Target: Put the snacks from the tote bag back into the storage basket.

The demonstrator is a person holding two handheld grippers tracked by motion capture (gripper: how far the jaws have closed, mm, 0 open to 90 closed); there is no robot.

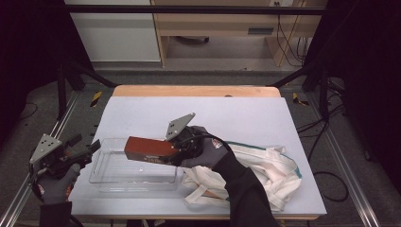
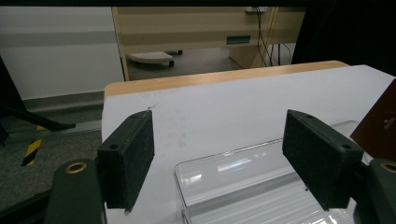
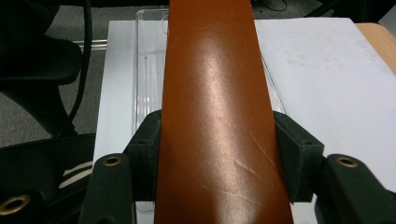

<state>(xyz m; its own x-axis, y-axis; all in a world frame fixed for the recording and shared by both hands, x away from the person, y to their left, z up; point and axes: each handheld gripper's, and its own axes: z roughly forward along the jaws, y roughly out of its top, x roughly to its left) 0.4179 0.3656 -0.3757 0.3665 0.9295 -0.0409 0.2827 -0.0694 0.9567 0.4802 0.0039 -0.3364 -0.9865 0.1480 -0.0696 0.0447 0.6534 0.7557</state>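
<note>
A long reddish-brown box is clamped by my right gripper, whose pads press on both of its long sides; in the right gripper view the box runs straight out between the jaws. It hangs level above the clear plastic tray, which shows behind it as a tray on the white table. My left gripper hovers at the table's left edge beside the tray, jaws wide apart with nothing between them; its own view looks over the tray's near corner past a black pad.
A crumpled white cloth bag with a teal trim lies at the front right, under my right forearm. The white table top ends in a wooden strip at the back. Black frame posts and cables flank the table.
</note>
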